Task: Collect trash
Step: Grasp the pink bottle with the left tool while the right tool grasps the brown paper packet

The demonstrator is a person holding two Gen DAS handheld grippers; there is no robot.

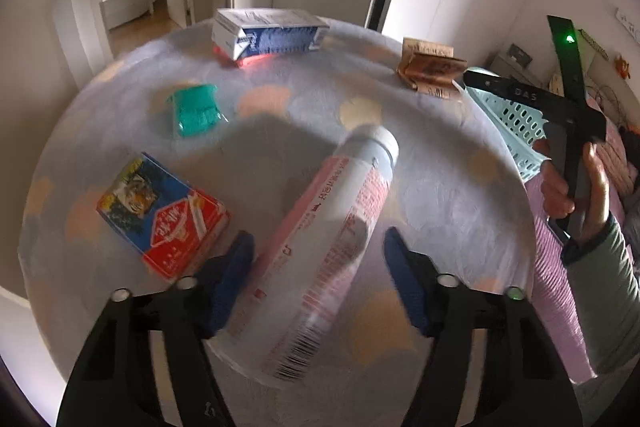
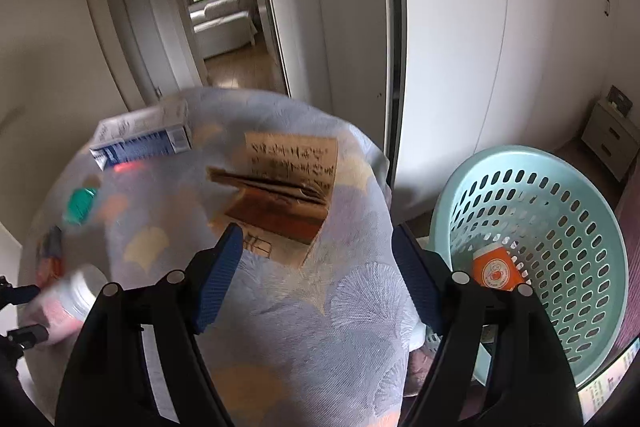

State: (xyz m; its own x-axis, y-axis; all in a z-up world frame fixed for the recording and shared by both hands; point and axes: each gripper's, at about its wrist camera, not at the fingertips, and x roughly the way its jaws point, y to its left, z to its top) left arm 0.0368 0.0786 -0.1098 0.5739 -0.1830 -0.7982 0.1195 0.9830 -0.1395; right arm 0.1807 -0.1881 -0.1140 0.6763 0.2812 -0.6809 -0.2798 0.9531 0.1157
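My left tongs (image 1: 320,275) stand spread over the worktop (image 1: 460,227), with a white and pink bottle (image 1: 340,227) lying on its side between the blue pads; the picture is blurred, so I cannot say for certain, but a gap shows on each side and the pads seem not to press on it; just left of them lies a red and blue carton (image 1: 164,215); farther out I see a teal packet (image 1: 196,111), a blue and white box (image 1: 268,33) at the far edge, and a flattened brown paper bag (image 1: 430,67) to the right; beyond that a hand (image 1: 576,187) in a green sleeve grips the other tool's black handle. My right tongs (image 2: 316,279) are spread too, with nothing between them, hanging over the patterned cloth just short of the same brown bag; to their right, beside the worktop, stands a pale green perforated basket (image 2: 560,227) with an orange carton (image 2: 496,271) lying in its bottom.
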